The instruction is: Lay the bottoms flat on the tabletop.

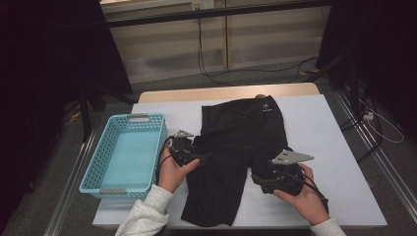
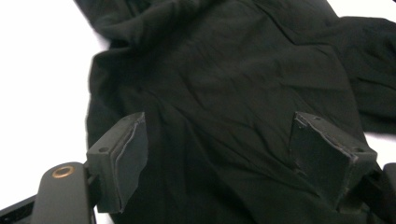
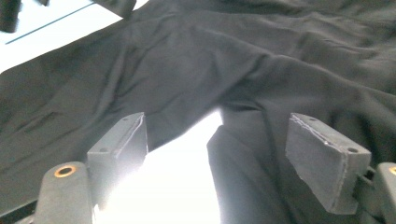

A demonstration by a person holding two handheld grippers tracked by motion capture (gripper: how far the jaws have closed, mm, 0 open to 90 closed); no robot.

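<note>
Black shorts [image 1: 236, 152] lie flat on the counter [image 1: 334, 147], beside the basket [image 1: 129, 152]. Left hand-held gripper [image 2: 217, 154] and right hand-held gripper [image 3: 217, 154]: jaws apart, nothing clamped. Fabric judged light, limp, creasing easily; pinch a hem or the waistband.

Hidden under the black shorts [image 1: 236, 147]: the desk's [image 1: 324, 128] middle; hem cut off at 6 o'clock; small white logo [image 1: 267, 110] unreadable.
</note>
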